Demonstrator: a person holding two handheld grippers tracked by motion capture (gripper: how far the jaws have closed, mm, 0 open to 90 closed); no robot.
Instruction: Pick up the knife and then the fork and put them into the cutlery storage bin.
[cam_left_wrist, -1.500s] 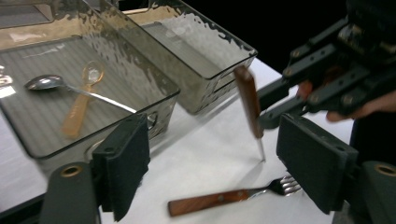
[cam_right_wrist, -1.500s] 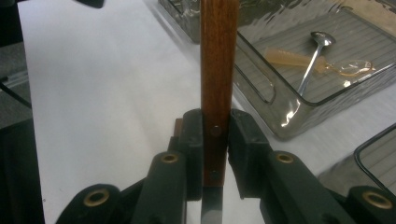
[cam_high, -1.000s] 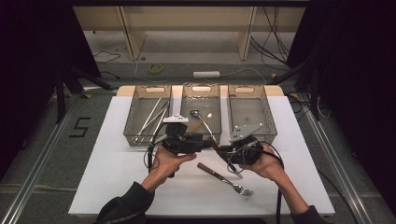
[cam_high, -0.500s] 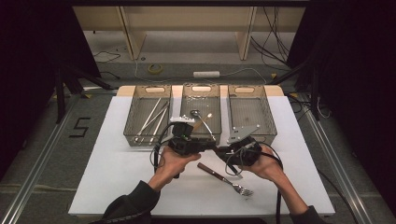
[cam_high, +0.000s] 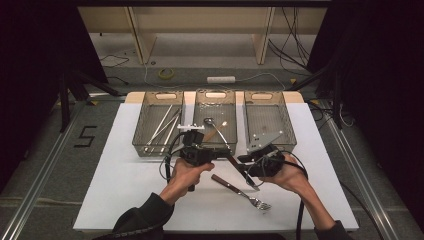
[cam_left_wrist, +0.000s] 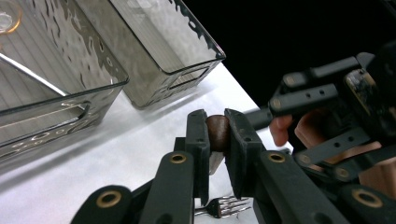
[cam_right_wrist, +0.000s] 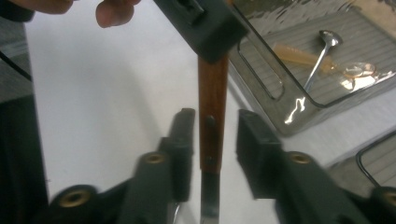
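Fork (cam_high: 244, 192) before three bins (cam_high: 215, 121)

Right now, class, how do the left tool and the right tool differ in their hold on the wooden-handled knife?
The left tool, its jaws having just been closing, presses on the knife at its handle end. The right tool, its jaws having just been opening, leaves a gap on each side of the handle. The left sits at the butt and the right near the blade. Both straddle the same handle.
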